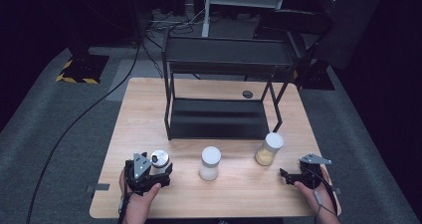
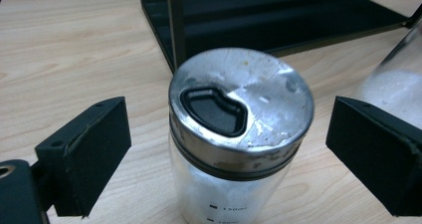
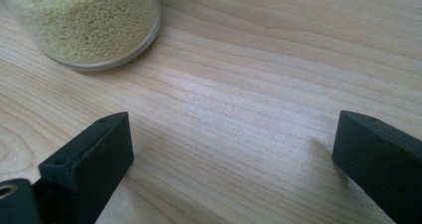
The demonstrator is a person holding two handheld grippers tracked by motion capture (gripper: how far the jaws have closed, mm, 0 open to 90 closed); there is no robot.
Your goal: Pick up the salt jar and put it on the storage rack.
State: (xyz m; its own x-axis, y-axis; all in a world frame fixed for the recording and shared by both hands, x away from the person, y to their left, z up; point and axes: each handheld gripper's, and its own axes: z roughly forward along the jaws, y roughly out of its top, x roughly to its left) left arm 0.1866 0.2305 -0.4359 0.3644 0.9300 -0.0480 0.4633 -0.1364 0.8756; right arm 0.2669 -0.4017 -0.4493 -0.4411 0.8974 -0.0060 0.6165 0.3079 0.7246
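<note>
From above, I see my left gripper [image 1: 158,170] around the metal-lidded jar [image 1: 159,160] at the table's [image 1: 149,104] near left; the right gripper [image 1: 288,175] rests apart. Along the left gripper view, the jaws stand spread on both sides of the jar, not touching, so I judge the approach step; next I must close. Beside the grain jar [image 3: 84,22], the right jaws are spread, probably idle.

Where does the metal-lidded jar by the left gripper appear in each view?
High view: metal-lidded jar at lower left, beside the left gripper.
Left gripper view: centre, between open jaws, untouched.
Right gripper view: not in it.
Shared landmark: black rack behind it, also top of left gripper view.
</note>
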